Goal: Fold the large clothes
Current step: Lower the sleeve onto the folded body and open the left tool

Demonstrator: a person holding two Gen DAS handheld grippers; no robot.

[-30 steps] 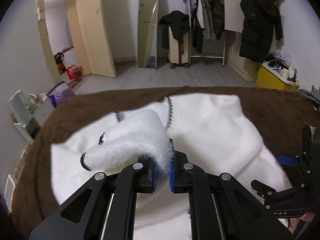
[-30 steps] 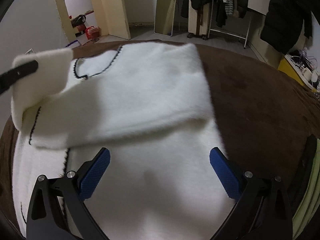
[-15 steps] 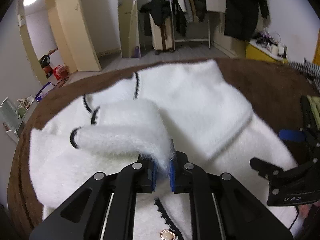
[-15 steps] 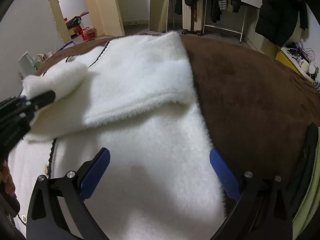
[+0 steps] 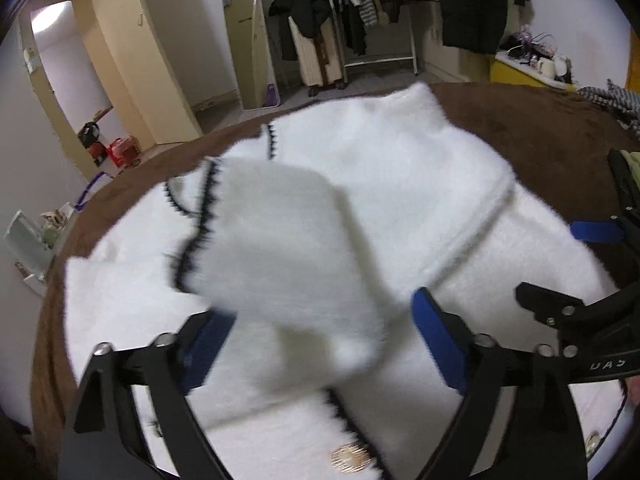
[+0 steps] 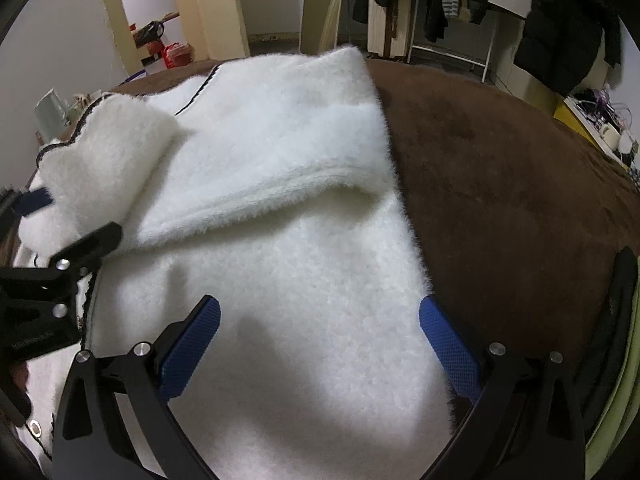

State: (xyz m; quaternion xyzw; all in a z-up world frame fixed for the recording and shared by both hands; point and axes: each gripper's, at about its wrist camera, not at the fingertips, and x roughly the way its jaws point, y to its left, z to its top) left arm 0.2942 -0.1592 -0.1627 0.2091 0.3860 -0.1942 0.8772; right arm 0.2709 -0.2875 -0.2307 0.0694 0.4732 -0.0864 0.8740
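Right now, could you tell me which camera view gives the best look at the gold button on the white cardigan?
The left wrist view: the gold button sits near the bottom edge beside the black trim of the white cardigan, though somewhat blurred. The right wrist view shows only a small ring-like fastener at its lower left; whether it matches, I cannot tell.

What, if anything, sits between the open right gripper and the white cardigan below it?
Nothing visible. The right gripper is open directly over bare white cardigan on the brown blanket. The left gripper, also open, is off to its left by the folded sleeve, not in the path.
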